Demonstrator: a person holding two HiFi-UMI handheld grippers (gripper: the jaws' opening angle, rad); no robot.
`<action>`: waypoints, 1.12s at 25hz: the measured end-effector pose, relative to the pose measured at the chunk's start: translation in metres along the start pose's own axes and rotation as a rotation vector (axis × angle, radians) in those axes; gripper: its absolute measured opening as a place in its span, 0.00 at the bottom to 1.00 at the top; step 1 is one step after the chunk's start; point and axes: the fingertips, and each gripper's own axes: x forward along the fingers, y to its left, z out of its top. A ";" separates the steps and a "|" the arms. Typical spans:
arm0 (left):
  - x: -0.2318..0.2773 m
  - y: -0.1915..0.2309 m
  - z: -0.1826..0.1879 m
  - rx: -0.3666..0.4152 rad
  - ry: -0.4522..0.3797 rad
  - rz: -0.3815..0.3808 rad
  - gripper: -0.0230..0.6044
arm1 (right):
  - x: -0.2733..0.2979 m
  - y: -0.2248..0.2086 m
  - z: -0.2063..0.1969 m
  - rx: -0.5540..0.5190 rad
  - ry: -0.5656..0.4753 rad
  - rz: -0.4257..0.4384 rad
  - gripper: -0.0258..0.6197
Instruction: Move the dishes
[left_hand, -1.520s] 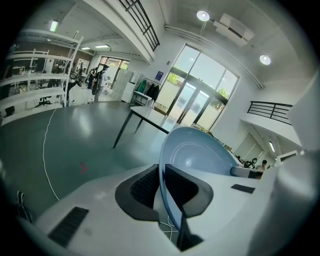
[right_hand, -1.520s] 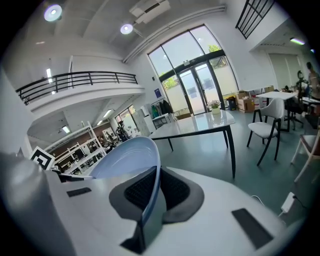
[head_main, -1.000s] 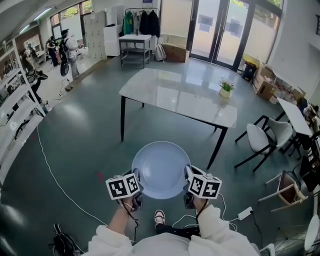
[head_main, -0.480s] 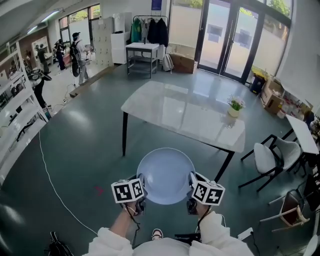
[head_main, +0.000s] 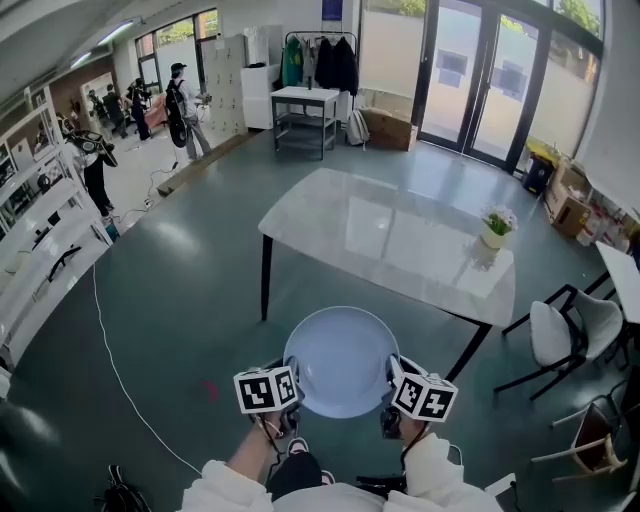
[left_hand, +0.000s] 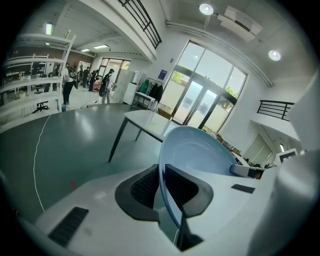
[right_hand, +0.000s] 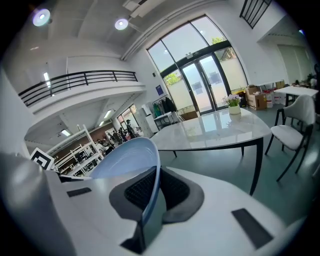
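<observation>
- The plate (head_main: 341, 360), pale blue and round, was carried in the air in front of the person's chest, above the dark green floor (head_main: 180, 300).
- It lay almost level with its hollow side up. As it is round, it had no long axis; the line between the two gripped rims ran from left to right across the person.
- Its far rim was near the closest edge of the white table (head_main: 400, 230), but did not touch it.
- The left gripper (head_main: 289, 376) was pinching the left rim of the plate, with the thin edge pressed between its two dark pads.
- The right gripper (head_main: 389, 374) was pinching the opposite rim in the same way, its jaws closed on the edge.
- Both forearms, in white sleeves (head_main: 440, 480), reached forward from the body, side by side. The grippers pointed ahead to the table and a little inward, each with its marker cube on top.
- On the far right part of the table stood a small flower pot (head_main: 495, 228). A white chair (head_main: 560, 335) stood to the right of the table.
</observation>
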 end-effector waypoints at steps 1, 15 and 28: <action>0.002 0.005 0.004 -0.001 0.003 0.002 0.08 | 0.006 0.003 0.000 0.004 0.002 -0.001 0.15; 0.095 0.050 0.120 0.004 0.006 -0.010 0.08 | 0.130 0.021 0.078 0.023 -0.003 -0.021 0.15; 0.184 0.104 0.252 0.027 -0.004 -0.040 0.08 | 0.260 0.057 0.167 0.011 -0.038 -0.039 0.15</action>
